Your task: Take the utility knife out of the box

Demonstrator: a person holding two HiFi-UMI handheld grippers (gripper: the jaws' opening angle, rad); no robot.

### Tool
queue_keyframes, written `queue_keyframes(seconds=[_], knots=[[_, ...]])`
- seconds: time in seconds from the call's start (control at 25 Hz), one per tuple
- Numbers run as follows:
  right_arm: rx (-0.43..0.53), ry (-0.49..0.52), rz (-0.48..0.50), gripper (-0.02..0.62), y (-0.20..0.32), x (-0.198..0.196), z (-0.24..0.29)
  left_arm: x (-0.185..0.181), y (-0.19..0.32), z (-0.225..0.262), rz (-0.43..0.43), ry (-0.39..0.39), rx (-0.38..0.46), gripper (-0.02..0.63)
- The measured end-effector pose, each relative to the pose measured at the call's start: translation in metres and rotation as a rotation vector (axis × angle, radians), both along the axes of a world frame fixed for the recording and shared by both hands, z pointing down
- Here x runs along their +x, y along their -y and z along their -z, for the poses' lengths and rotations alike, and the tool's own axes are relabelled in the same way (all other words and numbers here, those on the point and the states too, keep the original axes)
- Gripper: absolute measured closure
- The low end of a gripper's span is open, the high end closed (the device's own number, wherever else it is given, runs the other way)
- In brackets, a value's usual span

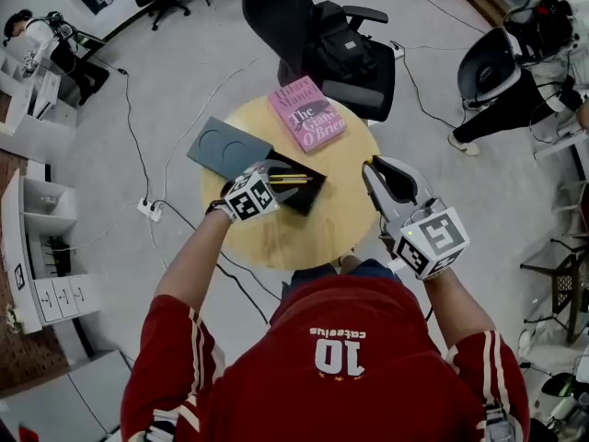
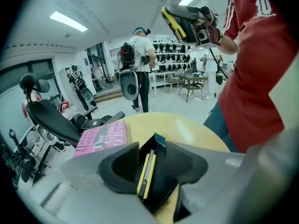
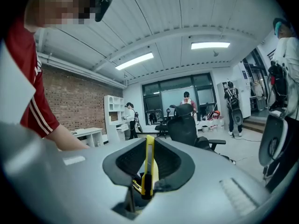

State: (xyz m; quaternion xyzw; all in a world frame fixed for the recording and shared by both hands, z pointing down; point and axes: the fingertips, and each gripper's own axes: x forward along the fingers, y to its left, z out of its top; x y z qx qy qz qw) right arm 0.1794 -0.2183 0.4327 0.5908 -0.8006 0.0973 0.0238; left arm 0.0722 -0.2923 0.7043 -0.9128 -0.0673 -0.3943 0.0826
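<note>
Two yellow knives show here, so the task looks at least half done.

In the head view, the box (image 1: 306, 190) sits open on the round table (image 1: 340, 215), left of its middle, with its lid (image 1: 225, 148) by the far left edge and a book (image 1: 306, 113) at the far edge. A second knife (image 1: 288, 180) lies inside the box. The left gripper (image 1: 274, 173) is right at the box's left end. The right gripper (image 1: 373, 168) is held up over the table's right edge, well apart from the box.

In the left gripper view, the jaws stand apart with nothing pinched. The open box (image 2: 161, 181) and the second knife (image 2: 145, 174) lie in the gap between them, a little beyond the pads. I cannot tell whether the pads touch the box walls.

In the right gripper view, the jaws are closed on the utility knife (image 3: 149, 171), which stands on edge between the pads, clear of the table and pointing away from the camera.

My judgement is that the named step is done for this knife. What is left is to close on the one in the box and lift it, if it is wanted too.
</note>
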Motion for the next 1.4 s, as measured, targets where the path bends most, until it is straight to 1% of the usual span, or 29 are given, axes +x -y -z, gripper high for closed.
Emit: queue_keyframes(seconds=[0.2,0.32,0.48,0.72,0.84,0.88,0.96,1.0,1.12,1.16,1.24,1.28,1.36,1.4], knots=[[-0.017,-0.001,-0.066,0.545,-0.01,0.019,-0.008,0.013,0.001,-0.04,-0.075,0.108,-0.063,0.428],[-0.029,0.003,-0.095,0.545,-0.015,0.029,-0.01,0.018,-0.002,-0.059,-0.128,0.203,-0.07,0.428],[-0.031,0.009,-0.119,0.545,-0.02,0.04,-0.01,0.027,-0.003,-0.076,-0.185,0.292,-0.06,0.428],[-0.036,0.018,-0.133,0.545,-0.024,0.049,-0.009,0.023,0.0,-0.104,-0.194,0.425,-0.065,0.428],[-0.032,0.018,-0.125,0.545,-0.024,0.05,-0.006,0.026,0.01,-0.101,-0.178,0.444,-0.01,0.428],[-0.032,0.018,-0.124,0.545,-0.024,0.051,-0.005,0.025,0.01,-0.103,-0.173,0.455,-0.01,0.428],[-0.034,0.022,-0.124,0.545,-0.023,0.054,-0.006,0.019,0.004,-0.116,-0.159,0.491,-0.056,0.428],[-0.036,0.026,-0.126,0.545,-0.022,0.055,-0.006,0.019,0.004,-0.118,-0.149,0.494,-0.068,0.428],[-0.041,0.036,-0.131,0.545,-0.023,0.057,-0.009,0.024,0.01,-0.114,-0.118,0.473,-0.064,0.434],[-0.043,0.036,-0.132,0.545,-0.023,0.057,-0.01,0.026,0.013,-0.112,-0.115,0.466,-0.051,0.462],[-0.045,0.035,-0.131,0.545,-0.025,0.057,-0.011,0.031,0.021,-0.103,-0.124,0.45,0.001,0.466],[-0.046,0.034,-0.132,0.545,-0.026,0.058,-0.012,0.031,0.02,-0.103,-0.134,0.453,0.004,0.469],[-0.048,0.033,-0.135,0.545,-0.028,0.06,-0.012,0.024,0.01,-0.111,-0.149,0.48,-0.032,0.472],[-0.048,0.035,-0.137,0.545,-0.029,0.061,-0.013,0.023,0.009,-0.112,-0.152,0.486,-0.033,0.472]])
